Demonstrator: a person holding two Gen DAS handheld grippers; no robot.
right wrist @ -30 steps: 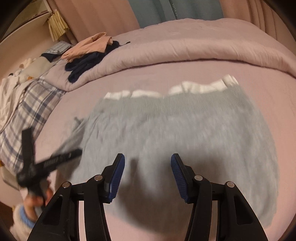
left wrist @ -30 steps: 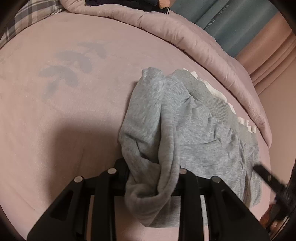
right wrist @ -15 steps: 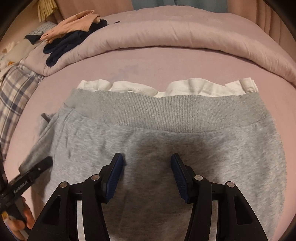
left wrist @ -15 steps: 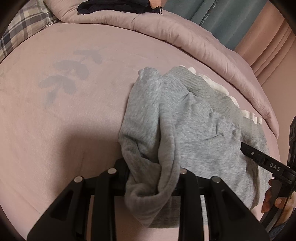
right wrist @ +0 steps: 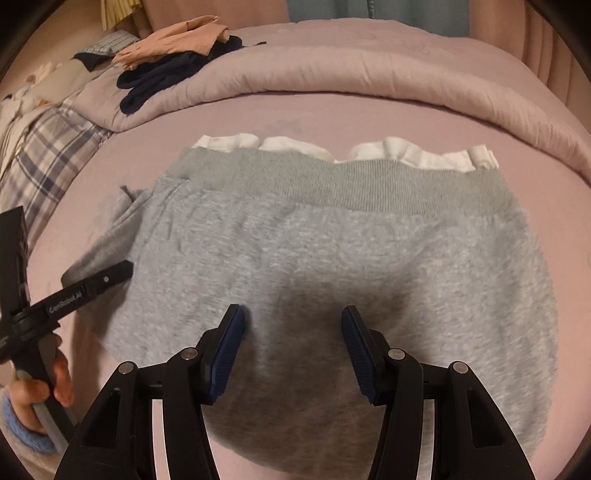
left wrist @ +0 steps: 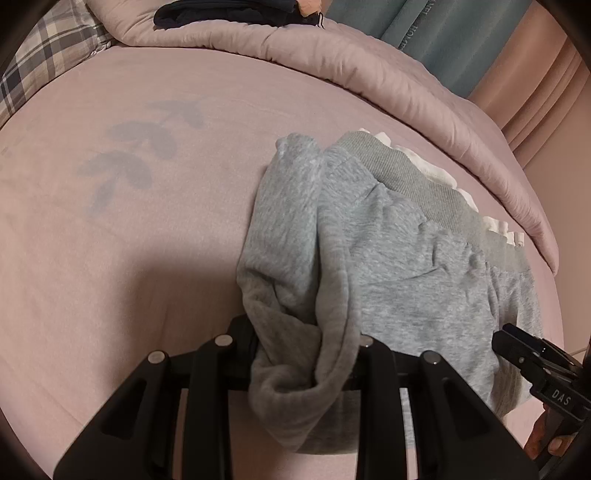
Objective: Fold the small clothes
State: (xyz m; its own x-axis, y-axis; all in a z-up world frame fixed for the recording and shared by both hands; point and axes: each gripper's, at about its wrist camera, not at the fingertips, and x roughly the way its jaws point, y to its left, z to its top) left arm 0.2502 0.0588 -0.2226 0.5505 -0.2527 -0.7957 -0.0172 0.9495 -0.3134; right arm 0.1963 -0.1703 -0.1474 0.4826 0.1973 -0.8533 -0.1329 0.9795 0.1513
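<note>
**Count on the bed**

One grey sweat garment (right wrist: pixel 332 258), with one white piece (right wrist: pixel 424 157) under its waistband. Two grippers: left (left wrist: pixel 306 354), right (right wrist: pixel 291 343). One rolled pink quilt (right wrist: pixel 369 74). One dark garment (right wrist: pixel 162 79) and one peach garment (right wrist: pixel 177 35) atop it. One plaid pillow (left wrist: pixel 40 62). One teal curtain (left wrist: pixel 461 40).

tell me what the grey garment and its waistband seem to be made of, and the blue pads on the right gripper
Grey garment: looks like soft cotton-type fleece knit, matte and heathered with a fuzzy nap.
Waistband: ribbed knit, judging by the fine parallel ridges; fibre unclear.
Blue pads on the right gripper: probably rubber or soft plastic, matte with a grooved grip texture.
</note>
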